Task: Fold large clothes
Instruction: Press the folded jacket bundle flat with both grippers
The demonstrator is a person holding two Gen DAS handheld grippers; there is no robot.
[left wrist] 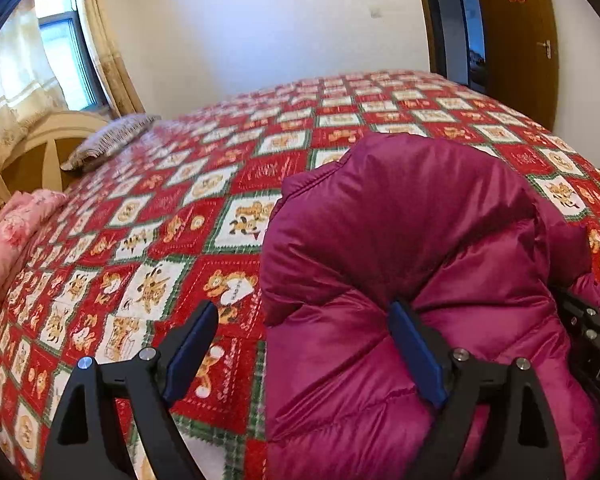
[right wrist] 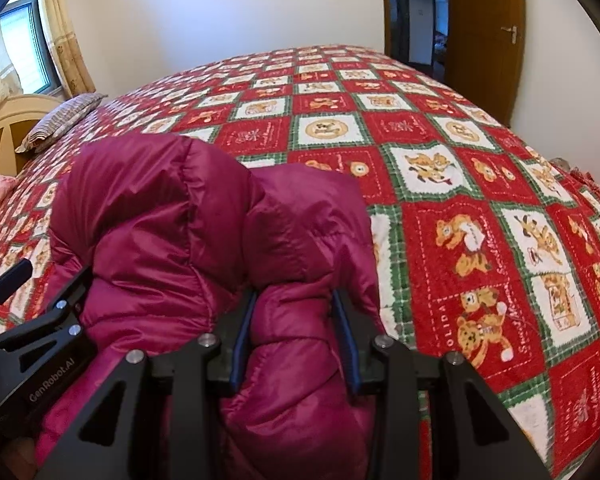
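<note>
your right gripper (right wrist: 294, 336) fingers pinch the bunched jacket (right wrist: 204, 240) on the bed (right wrist: 460, 168), left gripper (left wrist: 304, 344) fingers wide; folding barely begun.

The left gripper (left wrist: 304, 344) pointed down at a slant, its jaws spread wide with nothing pinched between them. Just beside it, the right gripper (right wrist: 296, 332), angled down likewise, stood clamped on puffy fabric.

Patterned bedspread (left wrist: 228, 184), pillows (left wrist: 108, 140), door (right wrist: 484, 32)
</note>
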